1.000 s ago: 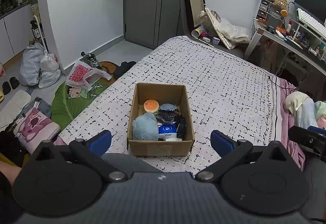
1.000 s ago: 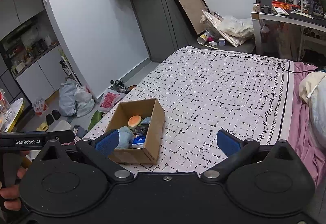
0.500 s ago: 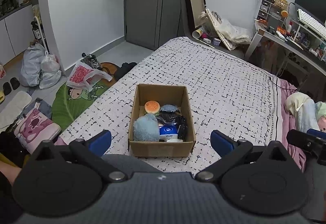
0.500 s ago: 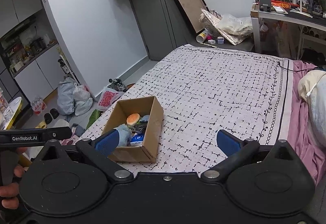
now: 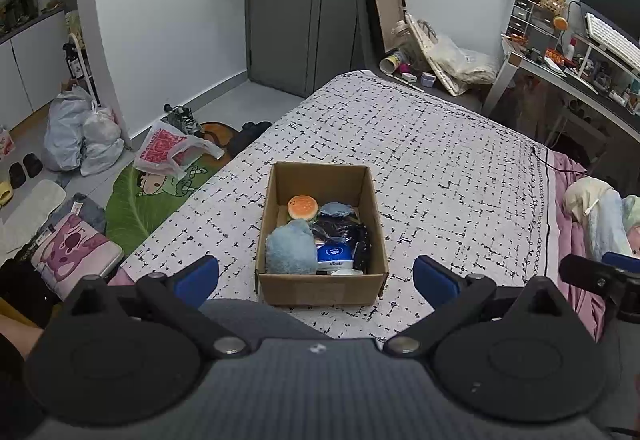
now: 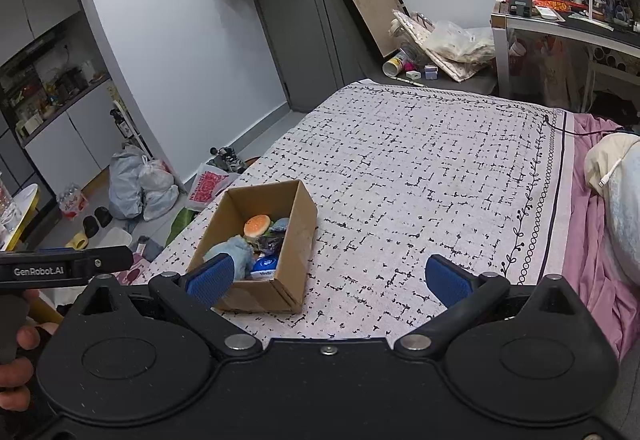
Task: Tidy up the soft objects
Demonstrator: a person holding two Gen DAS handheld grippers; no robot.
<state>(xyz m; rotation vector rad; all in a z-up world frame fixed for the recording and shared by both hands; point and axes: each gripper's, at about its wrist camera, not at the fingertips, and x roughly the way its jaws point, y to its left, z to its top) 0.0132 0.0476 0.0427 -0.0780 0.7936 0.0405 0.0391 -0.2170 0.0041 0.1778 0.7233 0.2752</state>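
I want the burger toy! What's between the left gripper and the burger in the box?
In the left wrist view, the cardboard box's near wall and a fluffy blue plush lie between the left gripper and the burger toy.

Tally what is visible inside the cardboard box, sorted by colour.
Orange: 1, burger toy
Light blue: 2, plush and small cloth
Black: 1, crinkled bag
Blue and white: 1, tissue pack
Total: 5 visible; more may lie beneath.
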